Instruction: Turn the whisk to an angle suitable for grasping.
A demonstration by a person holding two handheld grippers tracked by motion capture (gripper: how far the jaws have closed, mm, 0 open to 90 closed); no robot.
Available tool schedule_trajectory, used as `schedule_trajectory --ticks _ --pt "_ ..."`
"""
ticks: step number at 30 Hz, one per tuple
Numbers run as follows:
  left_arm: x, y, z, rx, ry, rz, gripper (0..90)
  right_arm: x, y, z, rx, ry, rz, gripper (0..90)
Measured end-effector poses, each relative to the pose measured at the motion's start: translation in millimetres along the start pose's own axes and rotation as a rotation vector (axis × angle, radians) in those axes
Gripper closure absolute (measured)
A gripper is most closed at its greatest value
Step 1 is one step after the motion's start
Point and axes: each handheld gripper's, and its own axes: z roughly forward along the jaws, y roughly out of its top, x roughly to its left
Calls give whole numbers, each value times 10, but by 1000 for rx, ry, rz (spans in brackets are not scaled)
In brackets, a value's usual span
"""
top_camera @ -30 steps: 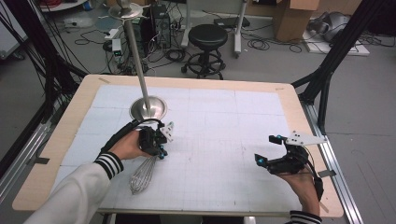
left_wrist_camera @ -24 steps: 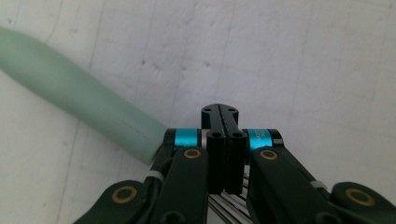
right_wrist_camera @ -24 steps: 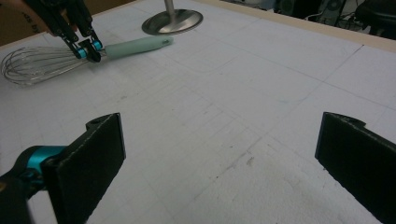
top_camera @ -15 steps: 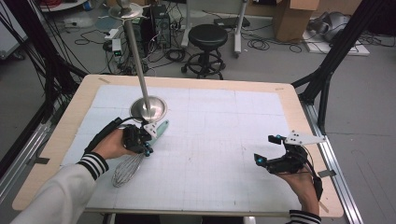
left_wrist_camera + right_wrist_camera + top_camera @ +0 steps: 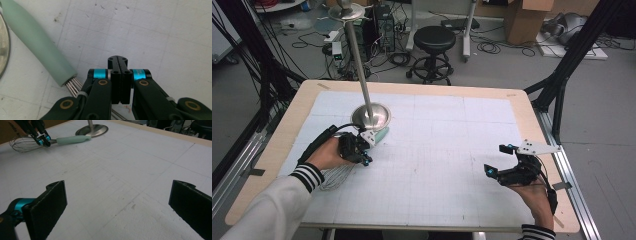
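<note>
Since the earlier frames, the left gripper and the whisk are seen carried from the middle of the mat toward the table's left side, while the right gripper is kept in its place near the right edge.

From the high view, the whisk is seen lying on the white gridded mat, its wire head beneath the person's left hand and its pale green handle pointing at the round steel base of an upright pole. The right gripper is held just above the mat with its jaws spread.

Through the left gripper view, the two jaws are shown pressed together with no gap; the whisk's wires are seen passing beneath them, but whether any wire is pinched cannot be told. The handle is seen touching the base's rim.

Through the right gripper view, both black jaws are shown wide apart over bare mat, well apart from the whisk.
</note>
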Motion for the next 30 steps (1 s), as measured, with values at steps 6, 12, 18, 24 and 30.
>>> schedule_trajectory --ticks 6,12,18,24,30 --pt "2 1 -37 -19 5 -2 898 0 0 5 4 2 -3 8" --pt "-4 -3 -86 -53 19 -16 841 -1 0 6 4 3 -4 8" --pt "-21 3 -169 -125 42 -32 718 0 -1 2 4 2 2 8" --pt "-24 -11 -305 -178 65 -55 540 -4 -3 -5 3 1 6 8" --pt "-41 -44 -466 -242 95 -96 283 -9 -8 -11 4 2 8 8"
